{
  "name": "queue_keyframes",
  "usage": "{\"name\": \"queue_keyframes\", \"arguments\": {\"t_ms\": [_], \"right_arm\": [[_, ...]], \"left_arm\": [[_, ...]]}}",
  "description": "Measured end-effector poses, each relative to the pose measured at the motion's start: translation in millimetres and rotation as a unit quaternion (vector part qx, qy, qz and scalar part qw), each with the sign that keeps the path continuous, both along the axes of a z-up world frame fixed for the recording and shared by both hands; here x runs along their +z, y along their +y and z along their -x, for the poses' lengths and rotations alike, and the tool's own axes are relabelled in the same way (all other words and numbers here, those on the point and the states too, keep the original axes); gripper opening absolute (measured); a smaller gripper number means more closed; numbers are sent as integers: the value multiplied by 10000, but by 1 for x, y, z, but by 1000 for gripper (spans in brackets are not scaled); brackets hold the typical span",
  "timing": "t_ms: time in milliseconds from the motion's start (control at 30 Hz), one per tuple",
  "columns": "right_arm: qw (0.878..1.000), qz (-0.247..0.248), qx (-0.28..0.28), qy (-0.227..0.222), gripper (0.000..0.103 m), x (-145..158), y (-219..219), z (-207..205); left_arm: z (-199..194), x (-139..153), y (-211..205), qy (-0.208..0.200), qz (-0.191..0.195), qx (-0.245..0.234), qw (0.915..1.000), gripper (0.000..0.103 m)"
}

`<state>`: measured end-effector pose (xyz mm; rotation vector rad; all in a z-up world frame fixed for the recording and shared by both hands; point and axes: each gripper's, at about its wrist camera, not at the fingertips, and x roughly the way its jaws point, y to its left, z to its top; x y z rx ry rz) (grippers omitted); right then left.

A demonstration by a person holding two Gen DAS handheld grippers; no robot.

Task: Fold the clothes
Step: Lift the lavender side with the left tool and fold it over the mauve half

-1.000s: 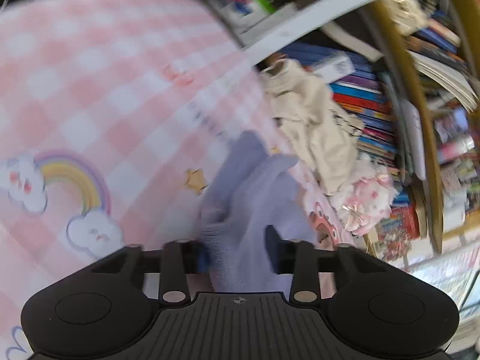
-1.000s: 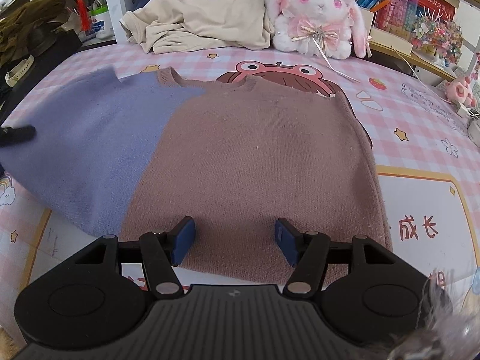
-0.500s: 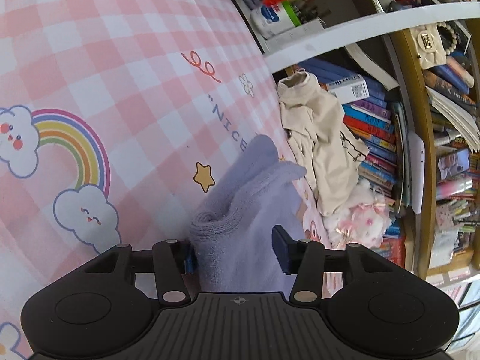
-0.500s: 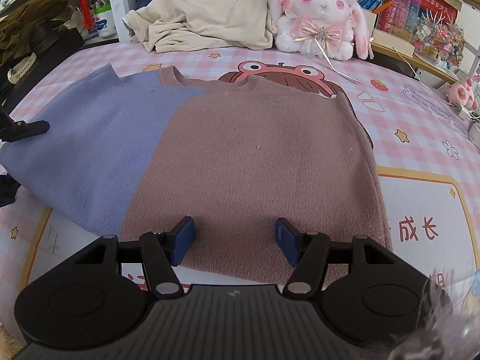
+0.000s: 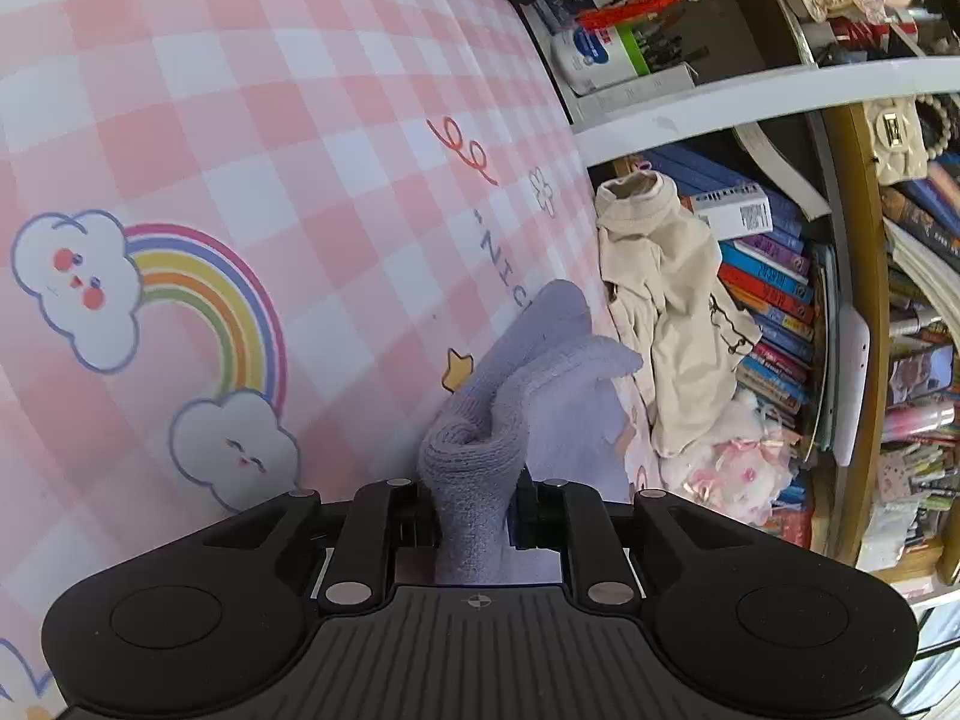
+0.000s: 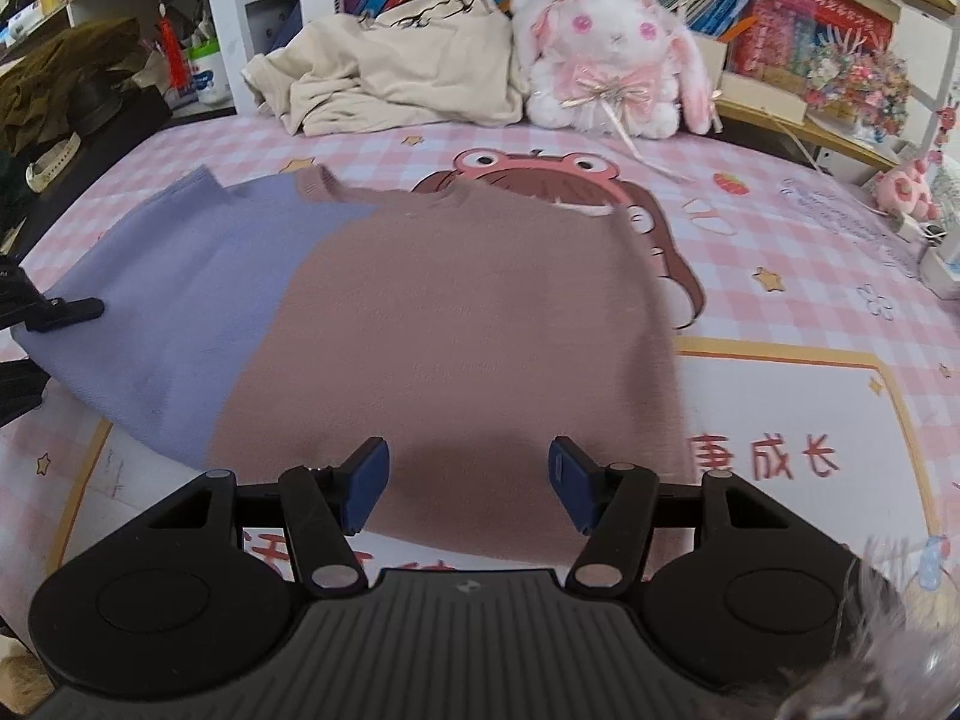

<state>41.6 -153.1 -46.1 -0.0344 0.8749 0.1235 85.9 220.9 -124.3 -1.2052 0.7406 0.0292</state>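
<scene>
Your left claw (image 5: 471,507) is pinching the lavender edge of the sweater (image 6: 420,324) lying flat on the desk (image 6: 780,396), while your right claw (image 6: 468,480) is hovering spread over its near hem, the body stretching rightward from the pinch.

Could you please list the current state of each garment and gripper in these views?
Two-tone lilac and dusty-pink knitted sweater: spread flat on the pink checked bedsheet, lilac edge bunched and pinched.
Left gripper: jaws shut on the lilac edge.
Right gripper: jaws open, over the pink hem, holding nothing.
Cream cotton garment: crumpled, unfolded, against the bookshelf.
White plush rabbit: sitting upright.
</scene>
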Motion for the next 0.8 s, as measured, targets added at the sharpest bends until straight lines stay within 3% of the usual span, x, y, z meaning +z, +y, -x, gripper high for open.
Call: {"name": "queue_keyframes", "arguments": {"t_ms": [267,500,800], "right_arm": [[9999,-102,-95,62,57,5,-20,7],[9993,-298,-123,173,44,5,-33,5],[9994,-304,146,89,43,6,-38,2]], "left_arm": [[4,1,5,46,49,97,9999,17],[12,4,11,124,7,187,9997,17],[25,3,17,147,77,423,9990,18]]}}
